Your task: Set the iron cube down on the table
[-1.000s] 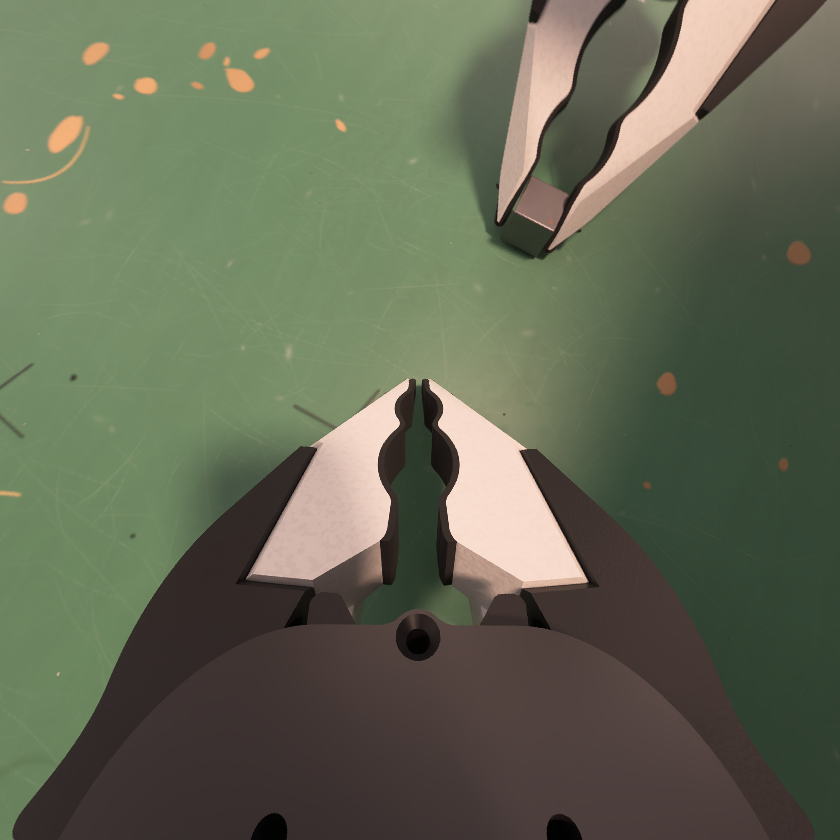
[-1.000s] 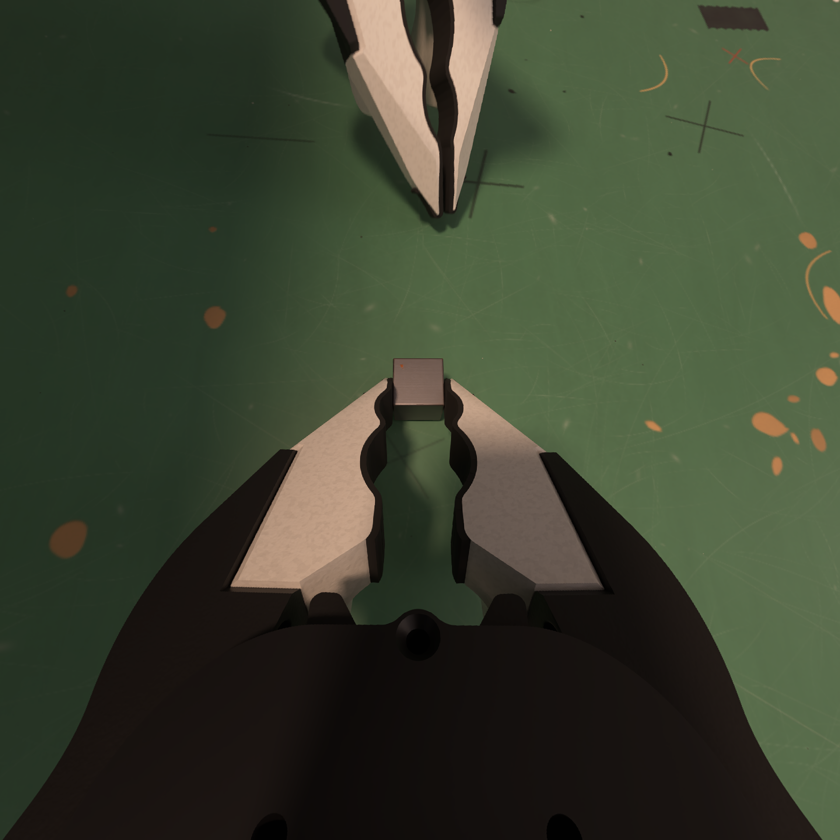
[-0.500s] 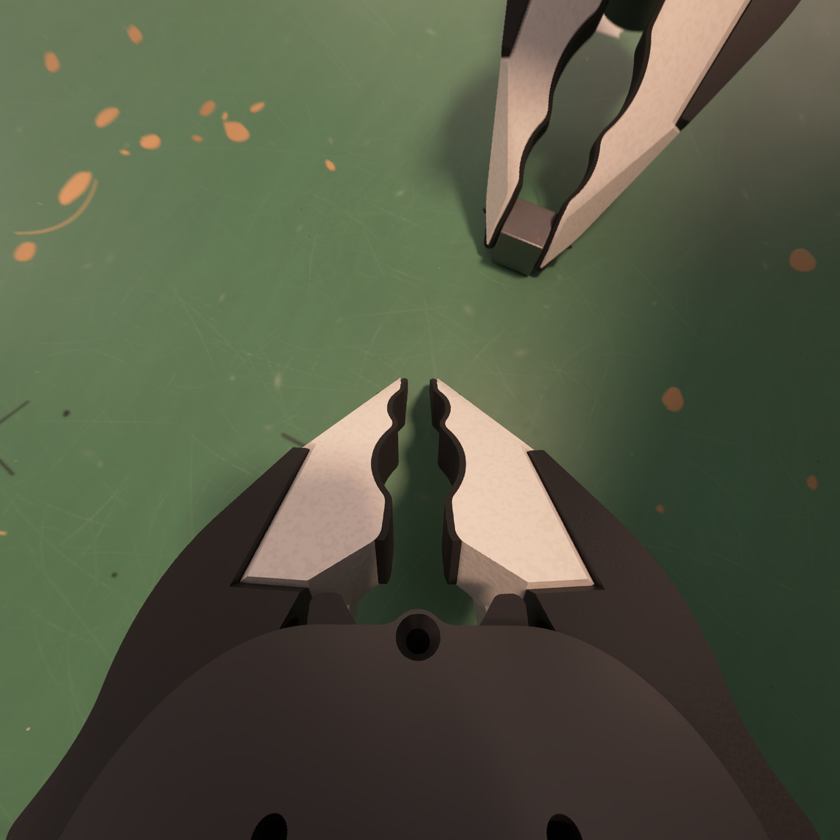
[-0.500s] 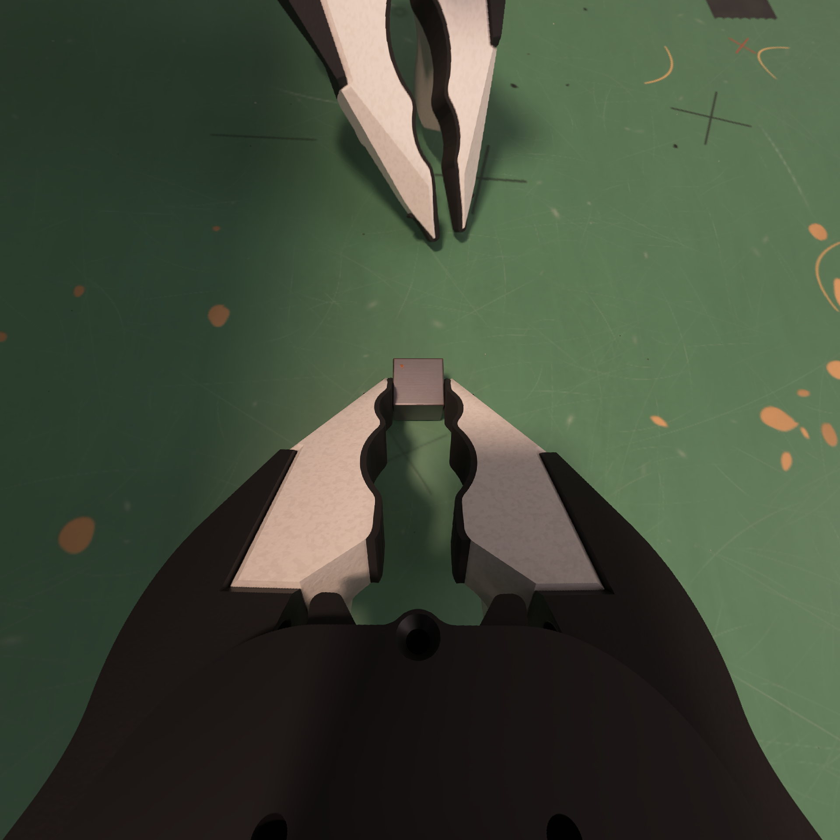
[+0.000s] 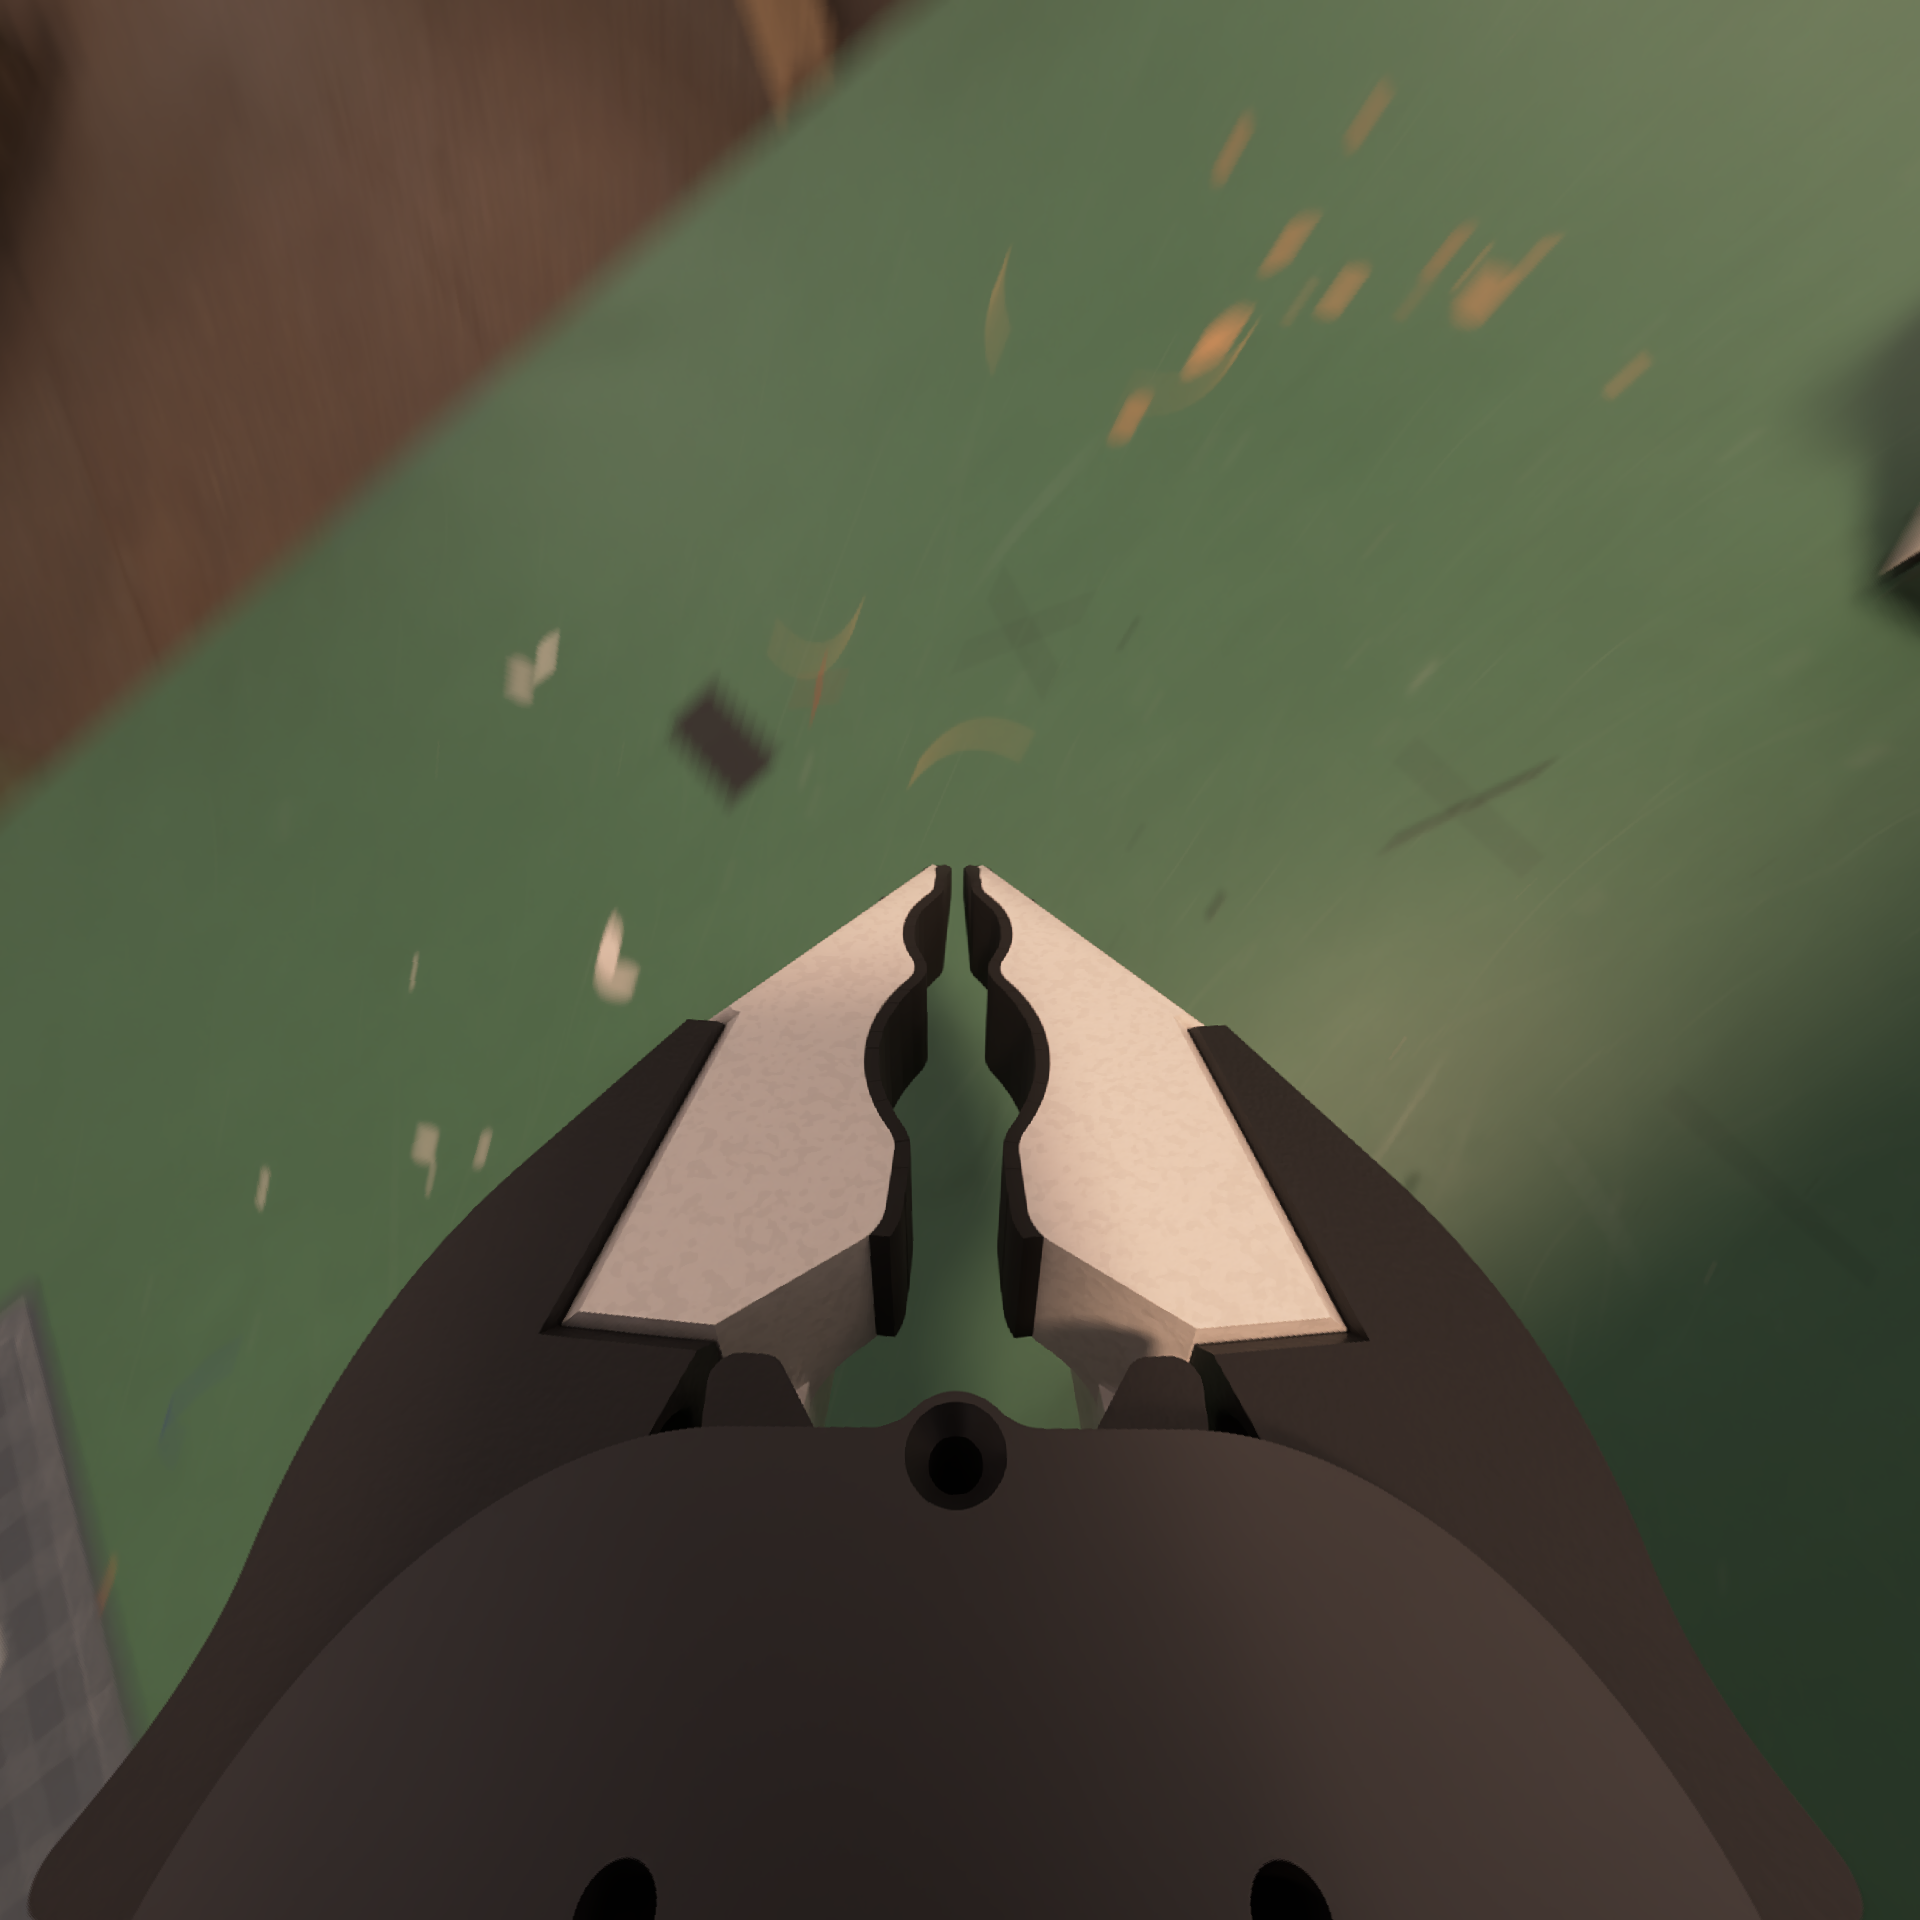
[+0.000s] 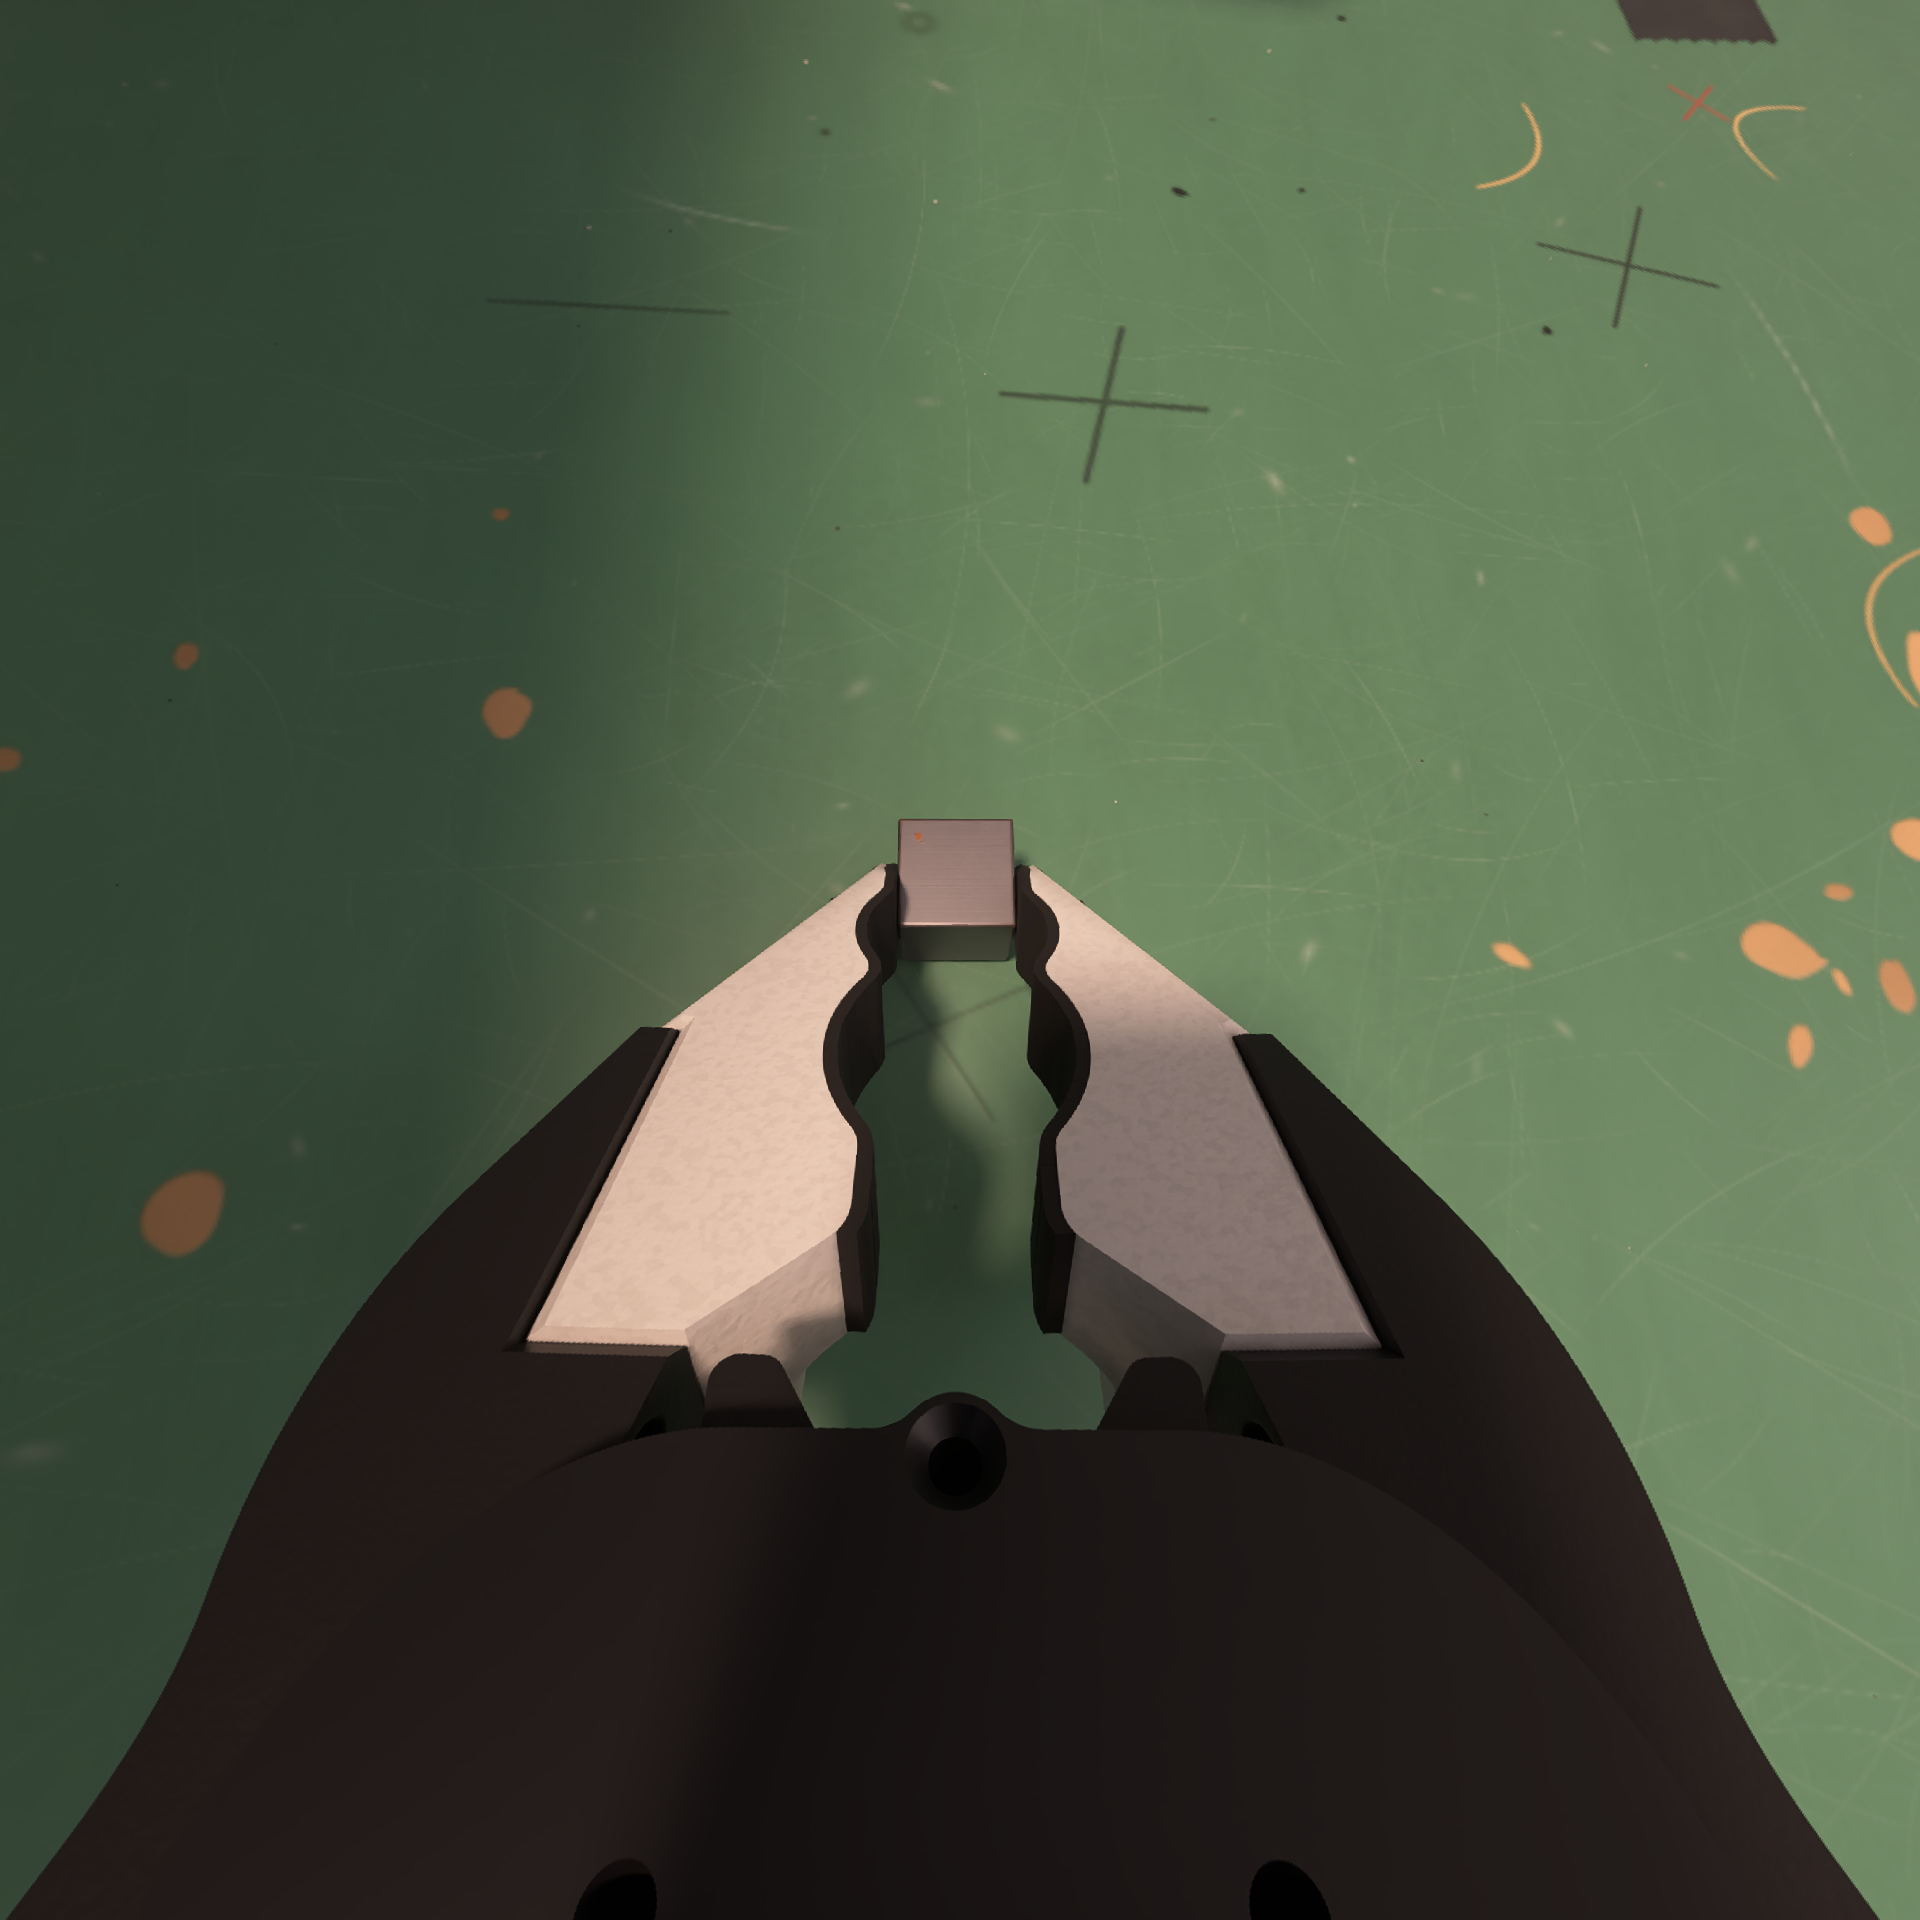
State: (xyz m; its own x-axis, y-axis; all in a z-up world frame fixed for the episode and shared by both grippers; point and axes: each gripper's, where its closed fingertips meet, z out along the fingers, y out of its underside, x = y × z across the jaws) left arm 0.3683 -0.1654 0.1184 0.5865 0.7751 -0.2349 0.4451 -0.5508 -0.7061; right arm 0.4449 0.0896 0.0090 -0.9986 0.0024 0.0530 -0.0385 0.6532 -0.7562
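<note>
Left wrist view is showing the left gripper [image 5: 957, 871] travelling empty, its tips pressed almost together with only a sliver between them, over the green table [image 5: 1351, 582]; everything beyond is motion-blurred, so the brown wooden floor [image 5: 260, 260] past the table edge is registering only in outline. Right wrist view is showing the right gripper [image 6: 956, 883] pinching the iron cube [image 6: 955, 875] at its very tips, apparently low over the surface. Risk assessment: such a shallow tip hold is inviting the cube to twist or slip early, and releasing above contact would be letting it tumble. Scratches, orange paint spots [image 6: 506, 713] and pencilled crosses [image 6: 1103, 403] are marking the table.
</note>
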